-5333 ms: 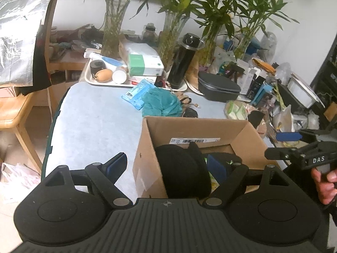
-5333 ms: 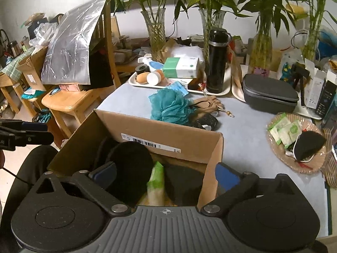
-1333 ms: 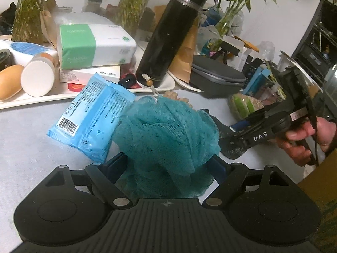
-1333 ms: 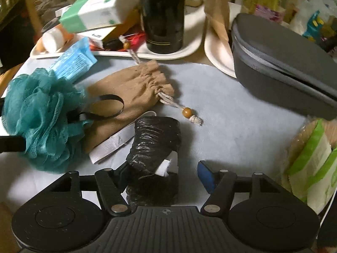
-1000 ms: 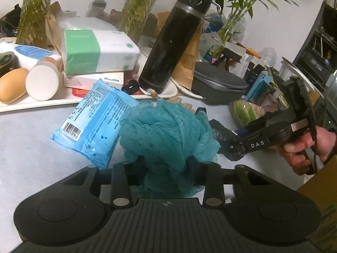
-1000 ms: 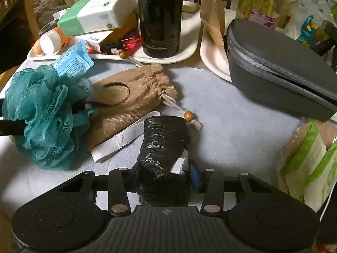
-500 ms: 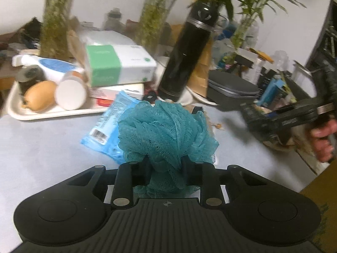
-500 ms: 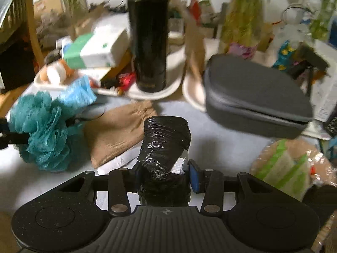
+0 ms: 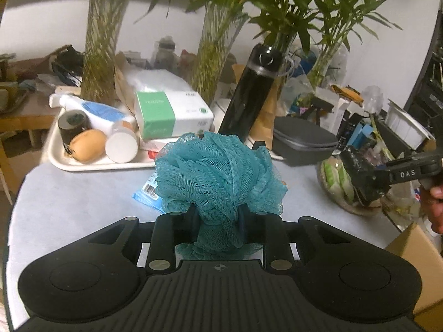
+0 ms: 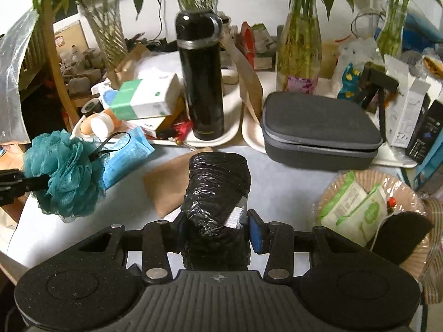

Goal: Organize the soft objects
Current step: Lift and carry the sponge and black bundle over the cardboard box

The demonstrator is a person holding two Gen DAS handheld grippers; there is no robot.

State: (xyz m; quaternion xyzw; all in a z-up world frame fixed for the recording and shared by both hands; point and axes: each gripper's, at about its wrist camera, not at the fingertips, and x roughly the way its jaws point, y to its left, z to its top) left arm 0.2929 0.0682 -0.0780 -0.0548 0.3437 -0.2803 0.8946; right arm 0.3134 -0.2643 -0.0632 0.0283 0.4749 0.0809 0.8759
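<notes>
A teal mesh bath sponge (image 9: 218,171) is pinched between the fingers of my left gripper (image 9: 218,218), which is shut on it and holds it above the pale table (image 9: 69,199). The right wrist view shows the same sponge (image 10: 63,174) at the left, a thin black loop trailing from it. My right gripper (image 10: 214,224) is shut on a soft roll wrapped in crinkled black plastic (image 10: 218,179), lifted off the table. In the left wrist view that gripper (image 9: 362,182) is at the far right, a person's hand (image 9: 434,207) behind it.
On the table lie a blue wipes pack (image 10: 124,157) and a tan cloth pouch (image 10: 169,185). Behind stand a cream tray (image 9: 69,163) with a green tissue box (image 9: 166,113), a black flask (image 10: 200,83), a grey zip case (image 10: 318,127) and plant vases. A woven basket (image 10: 415,193) and a cardboard box corner (image 9: 415,251) are right.
Both grippers have risen from the table with their loads. The left jaws closed tighter on the sponge. The black roll left the table, and the white band is now hidden behind it.
</notes>
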